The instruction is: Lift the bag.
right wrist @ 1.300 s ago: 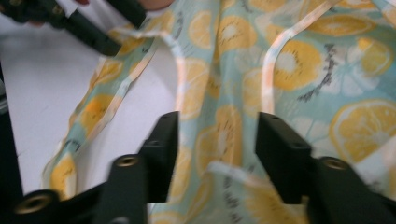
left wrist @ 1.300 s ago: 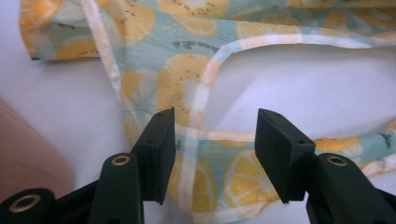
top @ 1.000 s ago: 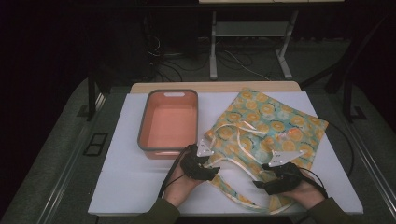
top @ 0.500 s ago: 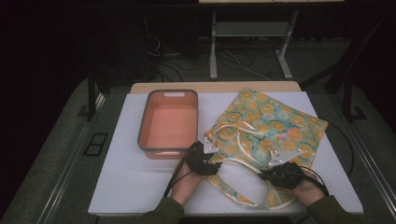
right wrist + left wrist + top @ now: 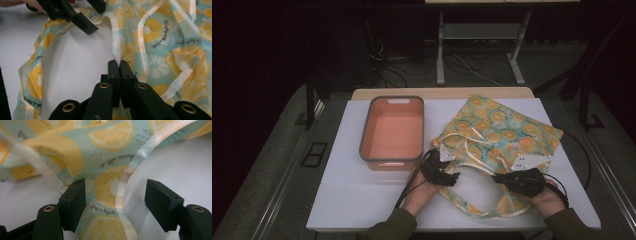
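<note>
Lemon-print fabric bag [image 5: 497,135] lies right of the orange bin [image 5: 393,132]; our right gripper [image 5: 118,65] pinches its rim, our left gripper [image 5: 115,195], jaws just widening, straddles its edge.

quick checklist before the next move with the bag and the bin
1. Right gripper shut on the bag's edge: ok, its jaws are pinched together on the trim.
2. Left gripper gripping the bag: not ok, its jaws stand apart with the edge between them and have just been opening.
3. Bag mouth open: ok in part, the right gripper view shows white lining between the two edges.
4. Straps out of the way: not ok, they loop loosely over the bag near both grippers.
5. Bin ready: ok, it sits upright and empty just left of the bag.
6. Anything inside the bag: cannot tell.
</note>
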